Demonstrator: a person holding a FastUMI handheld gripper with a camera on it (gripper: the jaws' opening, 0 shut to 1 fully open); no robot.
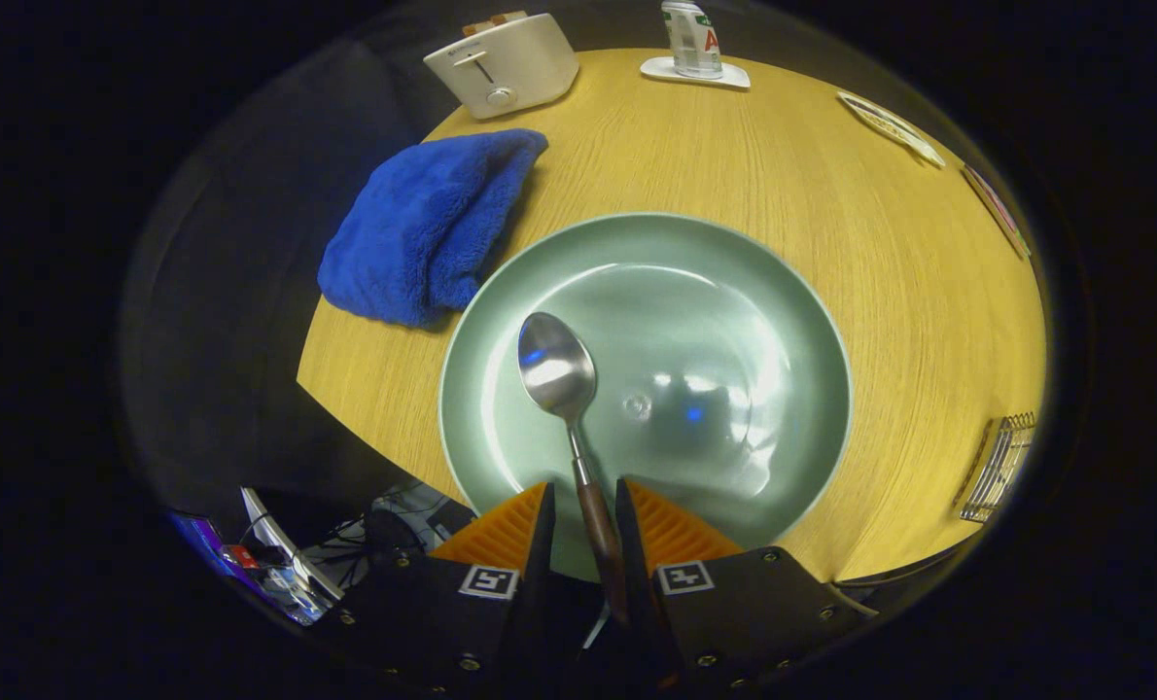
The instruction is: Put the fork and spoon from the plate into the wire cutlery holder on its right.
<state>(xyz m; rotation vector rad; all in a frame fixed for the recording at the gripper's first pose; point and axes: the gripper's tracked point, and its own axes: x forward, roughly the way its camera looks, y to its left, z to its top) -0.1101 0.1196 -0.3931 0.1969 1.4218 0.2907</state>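
- While the spoon (567, 418) lies on the green plate (783, 321), its brown handle runs back between the two fingers of the gripper (583, 510); the bowl of the spoon points ahead, over the plate's left half.
- Gripper state: fingers stand close on either side of the handle, with a thin gap visible on the left side. Whether both press on it, I cannot tell.
- Risk: the hold sits far back on the handle, so the heavy bowel end could tip down or swing on lifting. Correction, bowl end.
- Risk: a smooth, rounded handle may slip or twist in a loose pinch, dropping the spoon back on the plate.
- Risk: the wire holder (1001, 467) stands well apart to the right near the table edge; a long carry with a drooping spoon could catch its rim or miss the opening.
- Hard to make out: the holder is squeezed by the lens, its opening unreadable; I cannot tell what it contains.
- Hidden: the tail of the handle vanishes behind the fingers.
- Fork: I cannot place it from here.
- Other things: blue towel (423, 233) touching the plate's left rim, toaster (503, 63) and a can (691, 37) on a coaster beyond, all on the wooden table (929, 292).
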